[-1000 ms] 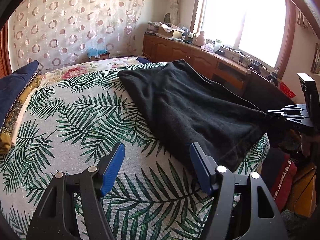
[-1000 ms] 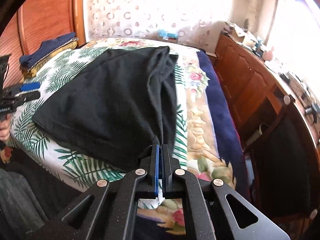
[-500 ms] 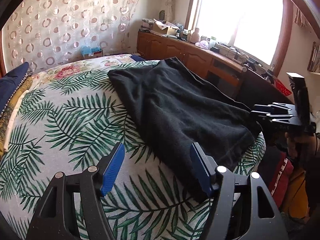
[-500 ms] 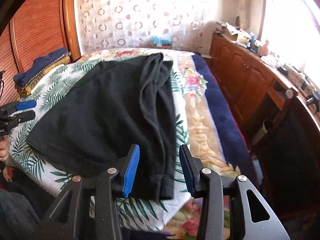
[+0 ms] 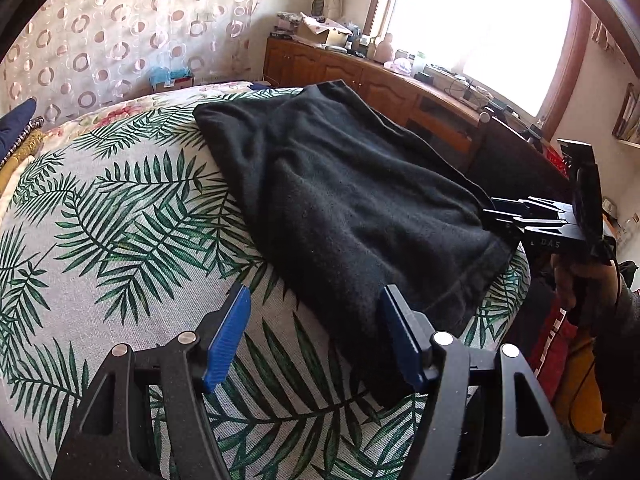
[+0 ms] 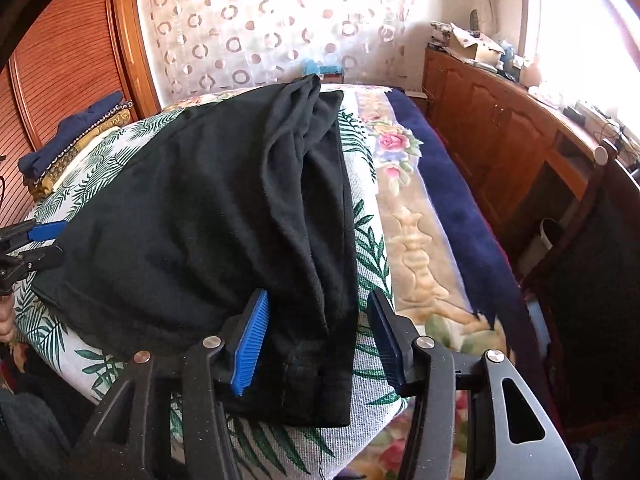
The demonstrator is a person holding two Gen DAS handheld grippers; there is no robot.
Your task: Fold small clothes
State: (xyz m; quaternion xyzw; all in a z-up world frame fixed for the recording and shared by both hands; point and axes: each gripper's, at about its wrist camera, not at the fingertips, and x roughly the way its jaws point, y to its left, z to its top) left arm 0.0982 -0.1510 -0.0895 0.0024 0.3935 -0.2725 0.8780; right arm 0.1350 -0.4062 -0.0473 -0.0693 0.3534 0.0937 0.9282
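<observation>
Black garment lies spread flat on the palm-leaf bedspread, the landmark here. It covers the bedspread's window-side half and reaches the near edge; one long side is doubled over into a thick folded band, seen best in the right wrist view.

Left gripper hovers over the bedspread's near edge, fingers well apart, nothing clamped. Its right blue pad sits over the garment's near corner; its left pad is over bare leaf print. Contact with the cloth cannot be told.

Right gripper is at the bedspread's other near corner, jaws opening. The garment's folded band and hem lie between the fingers, but the pads stand clear of the cloth on both sides, so no grip. Left blue pad is just beside the fold; the right pad is over leaf print next to the garment's edge.

In the left wrist view the right gripper shows side-on at the garment's far corner, off the bedspread's edge, with a person's hand below on its handle.

Stack of folded clothes, navy on top, mustard under, sits at the bedspread's far side against the wooden headboard. Floral blanket with a navy border runs alongside the bedspread, toward the wooden cabinets. A circle-pattern curtain hangs behind the bedspread's far end.
</observation>
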